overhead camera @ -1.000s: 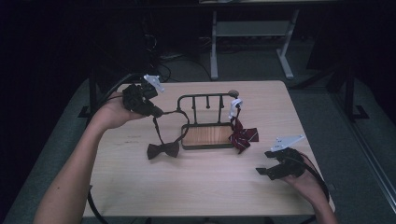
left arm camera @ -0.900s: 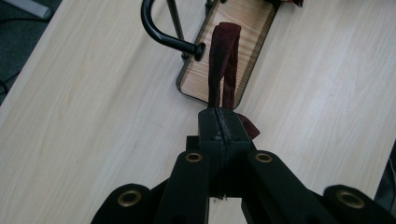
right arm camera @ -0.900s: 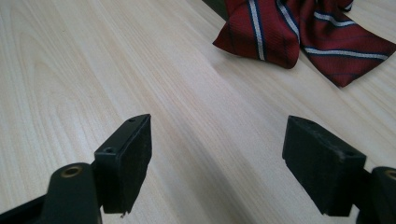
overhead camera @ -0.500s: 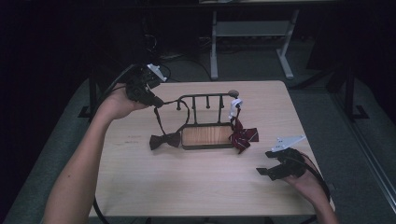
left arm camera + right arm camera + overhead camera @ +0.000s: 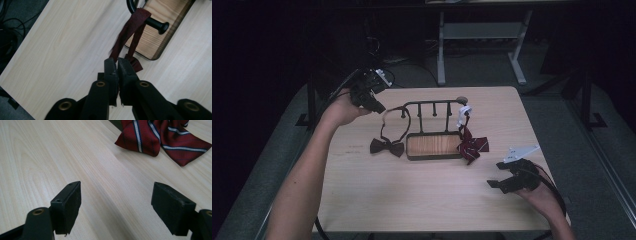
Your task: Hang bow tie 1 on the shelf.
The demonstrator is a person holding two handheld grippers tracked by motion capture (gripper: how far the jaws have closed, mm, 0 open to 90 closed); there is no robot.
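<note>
The strap (image 5: pixel 130 30) of the dark bow tie (image 5: pixel 386 146) is pinched by the left tongs (image 5: pixel 117 65) and is draped over a peg of the black rack (image 5: pixel 434 131). The bow lies left of the rack on the surface (image 5: pixel 422 200). The right tongs (image 5: pixel 116 205) are held wide apart, near the striped tie (image 5: pixel 162 137) beside the rack.

The table (image 5: pixel 422 200) is pale wood with a fine straight grain and a smooth, matt face. The rack's base (image 5: pixel 433 145) is warmer wood with a dark rim, and its bar and pegs (image 5: pixel 432 104) look like smooth black metal with a slight sheen. The dark bow tie (image 5: pixel 387 146) is matt woven cloth, as is its strap (image 5: pixel 130 27). The red striped tie (image 5: pixel 160 135) is finer, faintly glossy cloth. The gripper pads (image 5: pixel 72 202) are matt black and slightly rough.
</note>
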